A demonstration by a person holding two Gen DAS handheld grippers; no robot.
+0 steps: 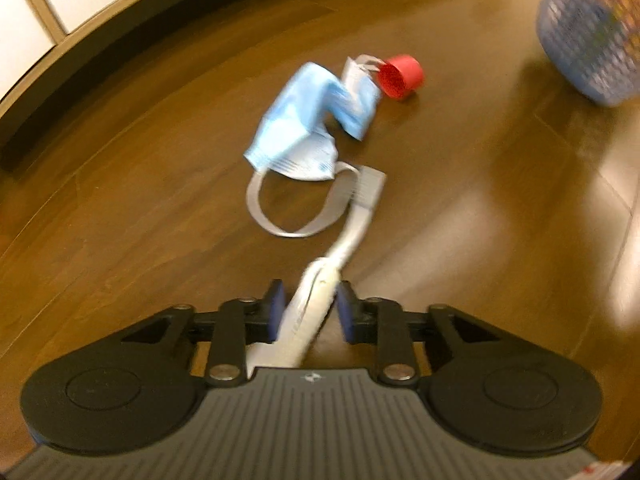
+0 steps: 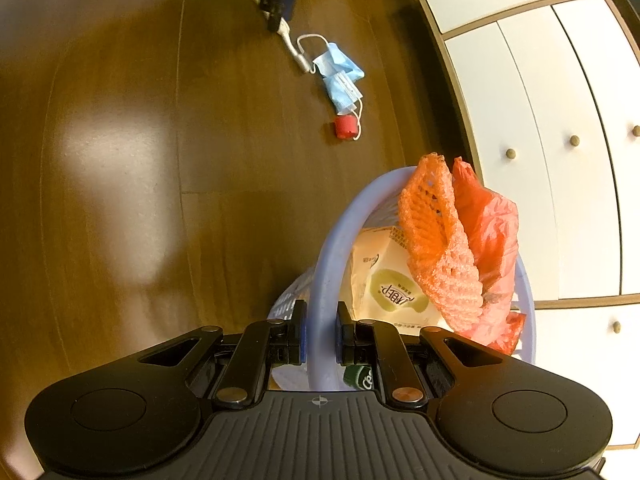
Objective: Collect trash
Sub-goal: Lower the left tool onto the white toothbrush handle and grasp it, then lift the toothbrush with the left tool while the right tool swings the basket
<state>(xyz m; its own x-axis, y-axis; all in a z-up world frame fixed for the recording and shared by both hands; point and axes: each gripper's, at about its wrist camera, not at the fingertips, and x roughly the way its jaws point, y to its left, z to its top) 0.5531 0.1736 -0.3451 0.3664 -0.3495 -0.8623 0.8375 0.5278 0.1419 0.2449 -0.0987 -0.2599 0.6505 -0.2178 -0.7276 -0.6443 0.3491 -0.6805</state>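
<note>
A: What do my two cameras show right now?

B: My left gripper sits low over the wooden floor. A pale, flattened tube lies between its blue pads. The jaws stand narrow around it, though blur keeps me from telling whether they truly pinch it.

A: And the other trash?

B: Just beyond the tube's far end lies a crumpled blue face mask with a white ear loop spread on the floor. A small red cap rests at the mask's far end, touching its other loop. The basket stands well apart, to the right.

A: What is my right gripper doing?

B: It is clamped on the lavender basket rim. Inside I see an orange foam net, a red plastic bag and a cream packet.

A: How should the tube handle?

B: I judge it light, soft and a little slick. I would grip mid-body, across its flat faces. The mask is limp; I would pinch its bunched middle, not a loop.
</note>
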